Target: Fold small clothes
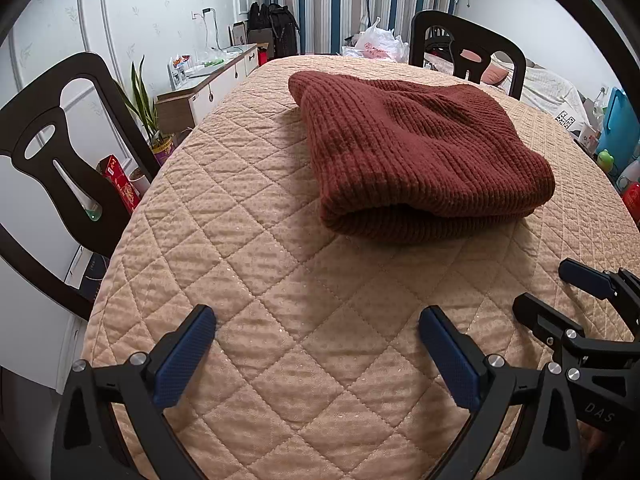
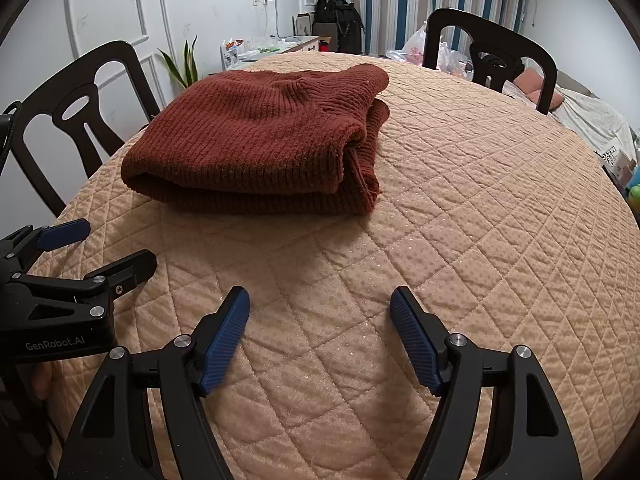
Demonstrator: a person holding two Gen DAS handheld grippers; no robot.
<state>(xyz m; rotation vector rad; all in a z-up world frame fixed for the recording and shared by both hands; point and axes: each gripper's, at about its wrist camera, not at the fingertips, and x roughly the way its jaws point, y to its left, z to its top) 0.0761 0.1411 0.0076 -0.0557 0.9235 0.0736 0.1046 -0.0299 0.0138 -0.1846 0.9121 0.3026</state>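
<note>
Left wrist view: the folded sweater (image 1: 416, 156) lies at the upper centre on the quilted table cover (image 1: 248, 280); the left gripper (image 1: 316, 338) is spread wide and empty.

Right wrist view: the sweater (image 2: 256, 148) sits upper left, and the right gripper (image 2: 320, 320) is apart from it, wide and empty. I think a careless touch there could undo the loose right edge.

Both wrist cameras look steeply down from near the quilted table (image 1: 248, 240); each faces the folded rust knit sweater (image 2: 256, 144), shared, from opposite sides.
</note>
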